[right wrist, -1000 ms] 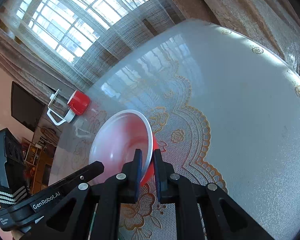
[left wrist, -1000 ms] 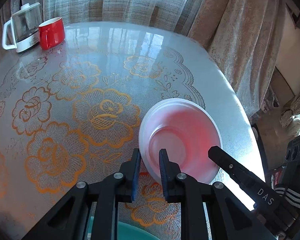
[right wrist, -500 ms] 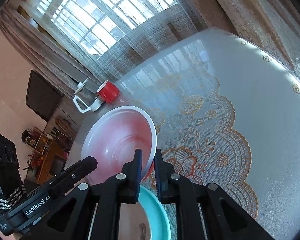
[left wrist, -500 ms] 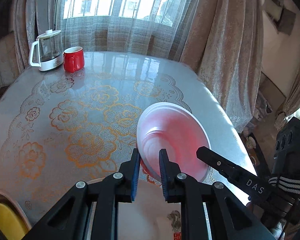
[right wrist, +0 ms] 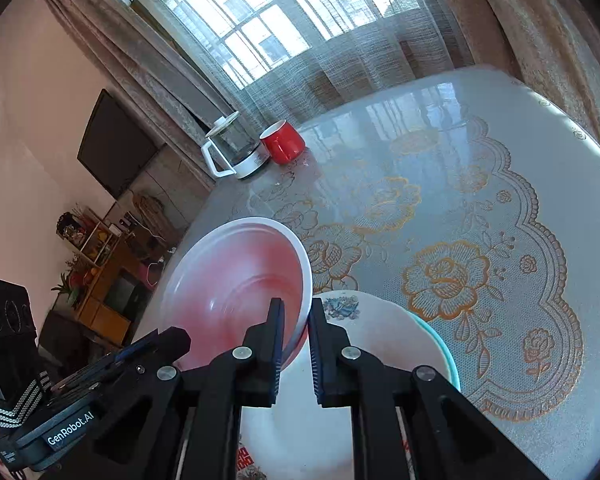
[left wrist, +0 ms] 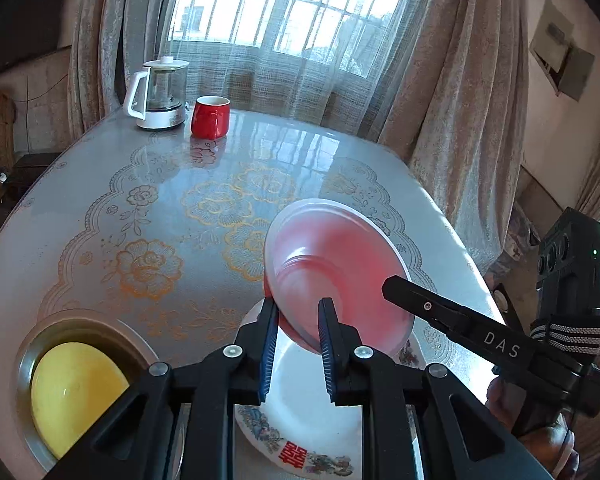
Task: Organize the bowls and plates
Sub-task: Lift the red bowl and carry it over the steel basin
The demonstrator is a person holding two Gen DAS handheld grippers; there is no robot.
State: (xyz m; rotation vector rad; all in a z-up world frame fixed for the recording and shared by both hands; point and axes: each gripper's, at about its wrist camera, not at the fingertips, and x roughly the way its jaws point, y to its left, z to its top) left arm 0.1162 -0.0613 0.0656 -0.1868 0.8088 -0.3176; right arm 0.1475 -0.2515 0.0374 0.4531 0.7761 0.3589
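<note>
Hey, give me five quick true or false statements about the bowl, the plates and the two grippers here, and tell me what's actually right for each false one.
1. Both grippers clamp the rim of the red bowl. True: the left gripper and the right gripper each pinch it.
2. The red bowl rests flat on the table. False: it is held tilted in the air above the flowered white plate.
3. A yellow bowl lies inside a metal dish. True.
4. The red mug lies on its side. False: it stands upright beside the glass kettle.
5. The white plate sits directly on the tablecloth. False: a teal plate shows under it.
</note>
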